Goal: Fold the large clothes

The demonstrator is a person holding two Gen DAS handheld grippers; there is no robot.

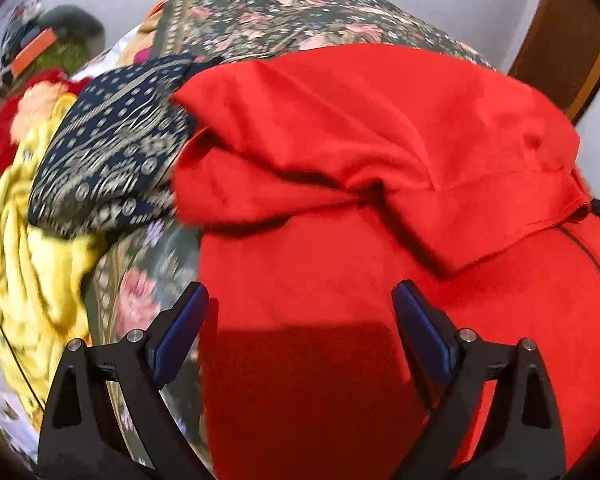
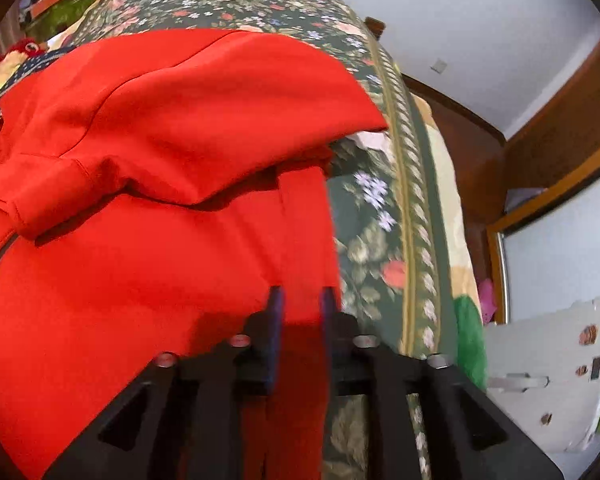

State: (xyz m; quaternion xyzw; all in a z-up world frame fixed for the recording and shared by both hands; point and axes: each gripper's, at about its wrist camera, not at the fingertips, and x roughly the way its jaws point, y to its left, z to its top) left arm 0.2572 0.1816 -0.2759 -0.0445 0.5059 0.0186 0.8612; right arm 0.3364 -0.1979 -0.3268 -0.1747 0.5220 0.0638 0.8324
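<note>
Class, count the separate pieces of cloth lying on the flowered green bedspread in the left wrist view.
3: red garment centre, navy patterned cloth beside it, yellow cloth far left; others may be hidden.

My red garment (image 1: 340,152) is matt woven cloth; bedspread (image 2: 380,216) printed cloth; headboard (image 2: 560,128) glossy wood.

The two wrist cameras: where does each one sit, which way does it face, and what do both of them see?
Left wrist: sits on the left tongs, looks steeply down at the red garment; both fingers show, wide apart, nothing between them.
Right wrist: sits on the right tongs, looks down at the garment's right edge; fingers show partly apart, red cloth between them.
Shared: the red garment and the floral bedspread beneath it.
</note>
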